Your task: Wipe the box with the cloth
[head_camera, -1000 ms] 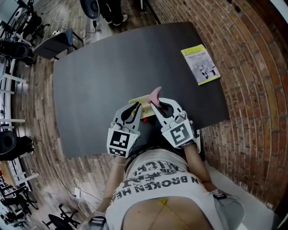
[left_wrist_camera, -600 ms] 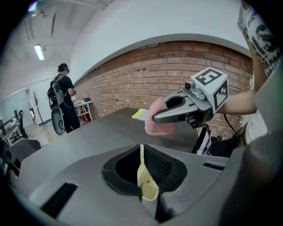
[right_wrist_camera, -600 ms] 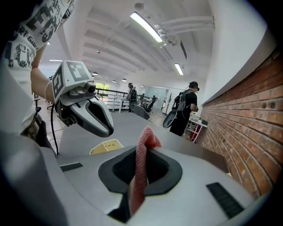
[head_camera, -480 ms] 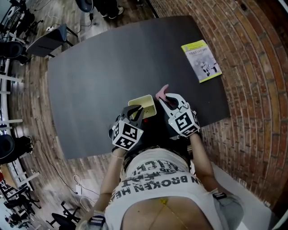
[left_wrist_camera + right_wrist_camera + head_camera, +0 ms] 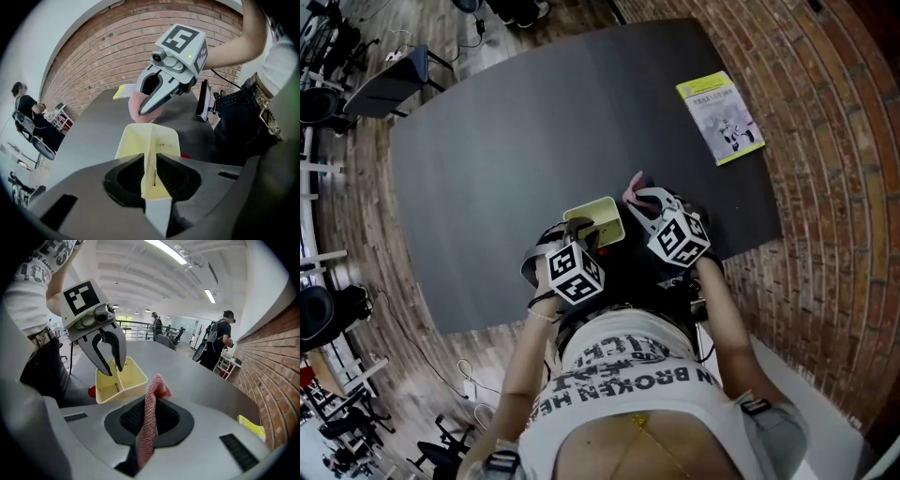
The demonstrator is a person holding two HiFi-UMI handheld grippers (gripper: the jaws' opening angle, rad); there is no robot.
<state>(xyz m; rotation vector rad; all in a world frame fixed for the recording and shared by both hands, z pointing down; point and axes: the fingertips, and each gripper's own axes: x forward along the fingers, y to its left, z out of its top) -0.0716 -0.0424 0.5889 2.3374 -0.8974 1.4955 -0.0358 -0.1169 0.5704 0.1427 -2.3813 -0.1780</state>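
Box (image 5: 596,219) sat on the dark counter (image 5: 506,150) at its near edge, right in front of the person. It was small, yellow and open-topped, with one divider down the middle. It looked like thin moulded plastic, so light, stiff and probably slick. I'd expect it to skate or tip on that smooth top under a sideways wipe unless pinned. Best hold, in my judgement, was a thin upright wall (rim or divider), since the body looked too wide for the jaws.

Left tool (image 5: 115,367) was over it with its tips down inside. Its jaws had just been opening and stood part-way apart, with a thin wall between them, the divider as far as I could tell. The pads didn't appear to press, so the box was resting on the counter, not carried.

Right tool (image 5: 145,108) was just beside the box, jaws closed on the pink cloth (image 5: 150,418) — a knitted strip pinched between the pads, with a fold poking out past the tips. It was soft and limp, and only that fold could do any wiping, so contact should be light and tip-first. It appeared clear of the box.

Small red thing (image 5: 92,391) lay just beside the box on the person's side — couldn't tell what. Yellow-green booklet (image 5: 719,117) lay well apart, at the far right corner.
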